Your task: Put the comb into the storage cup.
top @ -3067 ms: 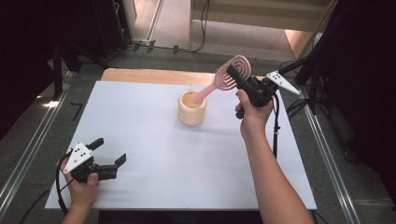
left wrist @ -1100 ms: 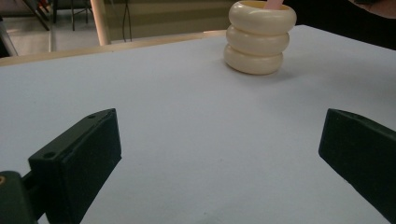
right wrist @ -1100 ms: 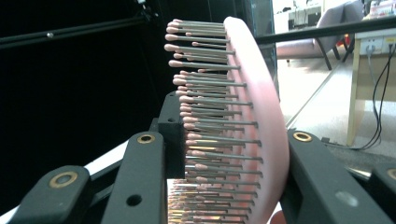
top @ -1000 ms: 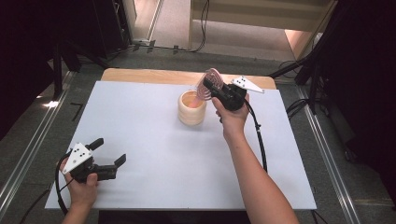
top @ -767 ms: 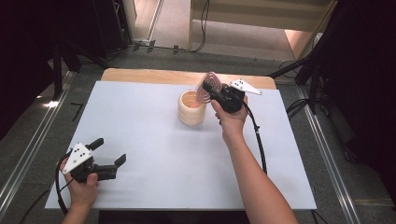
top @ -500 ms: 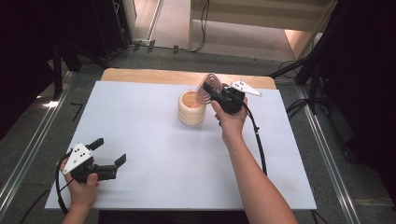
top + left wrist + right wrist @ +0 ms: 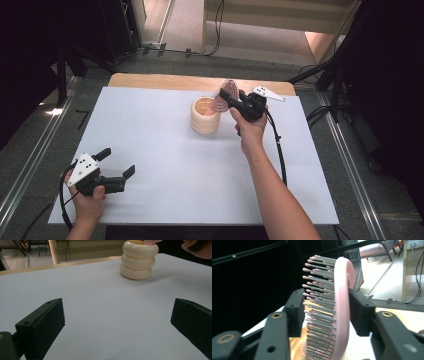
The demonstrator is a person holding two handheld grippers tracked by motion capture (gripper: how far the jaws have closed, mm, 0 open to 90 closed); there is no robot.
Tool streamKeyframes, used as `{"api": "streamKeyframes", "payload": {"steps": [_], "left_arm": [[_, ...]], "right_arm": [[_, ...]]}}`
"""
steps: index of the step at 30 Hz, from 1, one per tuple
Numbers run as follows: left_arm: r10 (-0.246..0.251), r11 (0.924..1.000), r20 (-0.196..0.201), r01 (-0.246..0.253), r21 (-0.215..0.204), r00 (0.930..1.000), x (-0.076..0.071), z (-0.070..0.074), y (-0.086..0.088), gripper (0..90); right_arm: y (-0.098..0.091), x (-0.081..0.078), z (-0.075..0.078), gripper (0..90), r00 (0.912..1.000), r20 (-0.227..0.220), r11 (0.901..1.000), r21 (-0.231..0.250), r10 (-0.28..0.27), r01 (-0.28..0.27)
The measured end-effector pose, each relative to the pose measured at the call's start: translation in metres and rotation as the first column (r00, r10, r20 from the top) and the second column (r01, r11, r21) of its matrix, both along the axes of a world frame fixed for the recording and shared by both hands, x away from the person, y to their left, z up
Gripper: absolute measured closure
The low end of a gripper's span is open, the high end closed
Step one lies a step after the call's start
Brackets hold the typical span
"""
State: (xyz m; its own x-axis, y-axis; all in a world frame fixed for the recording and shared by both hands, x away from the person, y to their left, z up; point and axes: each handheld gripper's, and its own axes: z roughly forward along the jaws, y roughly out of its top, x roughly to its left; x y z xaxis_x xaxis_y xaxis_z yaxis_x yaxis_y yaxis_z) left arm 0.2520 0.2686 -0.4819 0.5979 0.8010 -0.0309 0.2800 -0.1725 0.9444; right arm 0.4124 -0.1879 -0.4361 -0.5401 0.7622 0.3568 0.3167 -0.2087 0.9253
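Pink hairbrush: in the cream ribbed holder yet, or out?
In. The pink hairbrush stands handle-down in the cream ribbed holder, head above the rim between the right gripper jaws, which have just been opening.

No readable text, label or number anywhere.

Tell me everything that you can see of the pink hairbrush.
The pink hairbrush looks like plastic, with rows of thin grey bristles that have pink tips. It stands handle down in the cream ribbed cup, head up and leaning toward the right tongs. Its head lies between their jaws, which have just been opening; the bristles reach one pad, and the other pad is at its back.
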Motion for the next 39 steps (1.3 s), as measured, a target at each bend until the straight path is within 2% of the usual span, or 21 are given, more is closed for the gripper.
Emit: {"api": "streamKeyframes", "payload": {"steps": [4, 6, 7, 8, 9, 11, 17, 19, 20, 21, 23, 26, 39], "left_arm": [[0.0, 1.0, 0.0, 0.0, 0.001, 1.0, 0.0, 0.0, 0.0, 0.0], [0.0, 1.0, 0.0, 0.0, 0.002, 1.0, 0.0, 0.0, 0.0, 0.0], [0.0, 1.0, 0.0, 0.0, 0.002, 1.0, 0.0, 0.0, 0.0, 0.0], [0.0, 1.0, -0.001, 0.0, 0.005, 1.0, 0.0, 0.0, 0.0, 0.0], [0.0, 1.0, -0.001, 0.0, 0.002, 1.0, 0.0, 0.0, 0.0, 0.0], [0.0, 1.0, 0.0, 0.0, 0.001, 1.0, 0.0, 0.0, 0.0, 0.0], [0.0, 1.0, 0.0, 0.0, 0.004, 1.0, 0.0, 0.0, 0.0, 0.0], [-0.001, 1.0, 0.001, 0.001, 0.004, 1.0, 0.0, 0.0, 0.0, 0.0], [0.0, 1.0, 0.002, 0.0, 0.002, 1.0, 0.0, 0.0, 0.0, 0.0], [0.0, 1.0, 0.003, 0.0, -0.001, 1.0, 0.0, 0.0, 0.0, 0.0], [0.0, 1.0, 0.004, 0.0, 0.0, 1.0, 0.0, 0.0, 0.0, 0.0], [-0.001, 1.0, 0.003, 0.001, 0.0, 1.0, -0.001, 0.0, 0.0, 0.0], [0.0, 1.0, 0.006, 0.0, -0.006, 1.0, -0.001, 0.0, 0.0, 0.0]], "right_arm": [[-0.006, -0.002, 0.0, 35.3, 0.9997, -0.025, 0.9996, 0.026, 0.007, -0.006], [-0.01, -0.003, -0.001, 33.6, 0.9992, -0.036, 0.9994, 0.033, 0.015, -0.014], [-0.011, -0.003, -0.001, 32.4, 0.9992, -0.035, 0.9992, 0.035, 0.02, -0.019], [-0.013, -0.004, -0.001, 26.2, 0.999, -0.036, 0.999, 0.036, 0.028, -0.026], [-0.013, -0.004, -0.001, 26.2, 0.999, -0.036, 0.999, 0.036, 0.028, -0.026], [-0.014, -0.005, -0.001, 19.5, 0.999, -0.033, 0.9991, 0.03, 0.031, -0.03], [-0.019, -0.01, 0.002, 0.0, 0.9985, 0.0, 0.9985, 0.008, 0.055, -0.055], [-0.02, -0.012, 0.002, 0.0, 0.9986, 0.009, 0.9986, -0.009, 0.053, -0.052], [-0.021, -0.016, 0.003, 0.0, 0.9971, 0.024, 0.9971, -0.024, 0.073, -0.072], [-0.021, -0.016, 0.003, 0.0, 0.9971, 0.024, 0.9971, -0.024, 0.073, -0.072], [-0.02, -0.02, 0.005, 0.0, 0.9967, 0.04, 0.9957, -0.062, 0.071, -0.068], [-0.019, -0.026, 0.008, 0.0, 0.9962, 0.06, 0.9939, -0.094, 0.062, -0.057], [-0.032, -0.045, 0.009, 0.0, 0.9943, 0.092, 0.9914, -0.123, 0.055, -0.043]]}}
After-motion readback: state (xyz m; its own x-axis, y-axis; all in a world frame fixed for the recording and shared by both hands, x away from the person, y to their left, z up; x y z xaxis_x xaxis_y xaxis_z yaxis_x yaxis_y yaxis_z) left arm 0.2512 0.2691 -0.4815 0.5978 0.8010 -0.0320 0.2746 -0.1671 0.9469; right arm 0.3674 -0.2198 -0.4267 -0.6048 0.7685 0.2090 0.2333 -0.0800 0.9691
